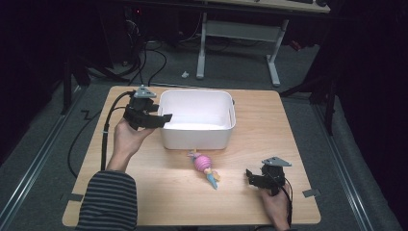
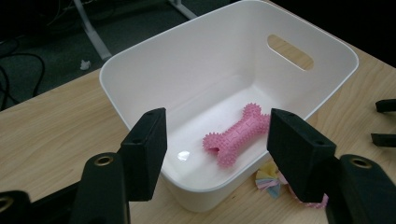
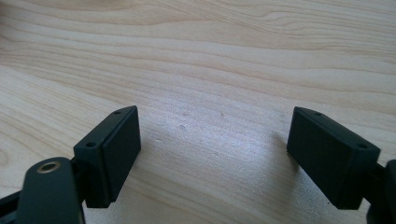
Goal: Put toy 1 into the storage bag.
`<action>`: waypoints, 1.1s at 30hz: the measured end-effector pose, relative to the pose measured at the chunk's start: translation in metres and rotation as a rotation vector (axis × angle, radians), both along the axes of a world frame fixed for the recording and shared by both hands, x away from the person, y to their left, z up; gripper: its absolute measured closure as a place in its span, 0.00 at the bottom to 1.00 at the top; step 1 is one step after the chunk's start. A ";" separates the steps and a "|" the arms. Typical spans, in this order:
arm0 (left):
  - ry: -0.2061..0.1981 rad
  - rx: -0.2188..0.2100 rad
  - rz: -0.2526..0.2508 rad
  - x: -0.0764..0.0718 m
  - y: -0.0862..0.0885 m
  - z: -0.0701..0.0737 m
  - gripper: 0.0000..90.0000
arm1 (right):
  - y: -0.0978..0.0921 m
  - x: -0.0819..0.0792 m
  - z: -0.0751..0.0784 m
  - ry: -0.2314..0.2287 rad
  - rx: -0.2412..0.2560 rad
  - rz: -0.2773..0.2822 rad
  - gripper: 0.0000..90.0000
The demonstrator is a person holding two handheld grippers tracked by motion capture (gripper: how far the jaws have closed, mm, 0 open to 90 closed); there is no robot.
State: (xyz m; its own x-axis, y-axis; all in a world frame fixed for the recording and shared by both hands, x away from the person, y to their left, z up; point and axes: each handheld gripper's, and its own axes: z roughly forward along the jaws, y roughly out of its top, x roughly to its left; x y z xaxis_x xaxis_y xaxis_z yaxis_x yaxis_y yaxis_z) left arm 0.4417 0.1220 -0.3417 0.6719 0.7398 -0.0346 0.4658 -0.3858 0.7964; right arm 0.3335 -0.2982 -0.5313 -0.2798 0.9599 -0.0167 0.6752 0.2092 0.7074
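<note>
A white plastic bin (image 1: 197,137) stands in the middle of the wooden table; its rim (image 2: 140,51) fills much of the left gripper view. A pink spiky bone toy (image 2: 238,134) lies on the bin floor. My left gripper (image 1: 166,118) hovers open over the bin's left rim, and in its own view (image 2: 217,140) nothing sits between the jaws. A pink, blue and yellow toy (image 1: 206,167) lies on the table in front of the bin, with a pastel bit of it (image 2: 270,181) beside the bin wall. My right gripper (image 1: 250,175) rests open near the front right, empty (image 3: 212,154) above bare wood.
The table (image 1: 159,192) has free wood at the front left and far right. A white desk frame (image 1: 238,33) and cables stand on the dark floor behind it. The other gripper's jaw tips (image 2: 385,121) show at the right edge of the left gripper view.
</note>
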 end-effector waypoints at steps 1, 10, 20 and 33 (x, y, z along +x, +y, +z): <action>-0.008 -0.009 0.007 -0.004 0.004 0.001 0.43 | 0.000 0.000 0.000 0.000 0.000 0.000 0.19; -0.021 -0.023 0.025 -0.019 0.020 -0.001 0.43 | 0.000 0.000 0.000 -0.001 -0.001 0.001 0.19; 0.001 -0.048 0.057 -0.037 0.038 -0.008 0.42 | 0.000 -0.001 0.000 0.000 -0.001 0.002 0.19; -0.030 -0.084 0.081 -0.063 0.060 -0.011 0.42 | 0.000 -0.001 0.000 0.000 0.001 -0.001 0.20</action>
